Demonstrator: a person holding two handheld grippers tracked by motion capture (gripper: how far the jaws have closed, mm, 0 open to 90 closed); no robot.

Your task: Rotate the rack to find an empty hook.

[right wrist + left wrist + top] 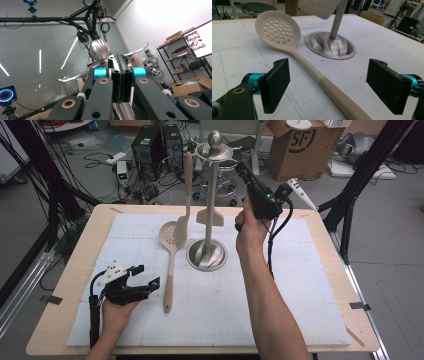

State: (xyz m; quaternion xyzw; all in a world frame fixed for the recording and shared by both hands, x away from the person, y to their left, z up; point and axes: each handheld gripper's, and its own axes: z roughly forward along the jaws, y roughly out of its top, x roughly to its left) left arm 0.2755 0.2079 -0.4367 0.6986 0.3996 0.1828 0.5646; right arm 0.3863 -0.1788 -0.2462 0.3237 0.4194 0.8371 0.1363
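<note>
A metal utensil stand (pixel 206 255) rises from the middle of the white mat (pixel 280 290), its ball top (pixel 215 140) above curved hooks. A beige spatula (pixel 210 215) and a second beige utensil (pixel 186 195) hang from it. A beige slotted spoon (pixel 170 265) lies on the mat left of the stand. My right gripper (pixel 240 167) is raised beside the stand's top and shut, its pads (pixel 117 75) pressed together with nothing between them. My left gripper (pixel 147 276) rests low at the mat's left, open. The spoon's handle (pixel 329 86) runs between its jaws without touching the pads (pixel 275 83).
The mat covers most of a wooden table (pixel 85 250). Behind the table, computer cases (pixel 150 147), cables and a cardboard box (pixel 300 145) crowd the floor. Black frame poles (pixel 360 175) stand at both sides.
</note>
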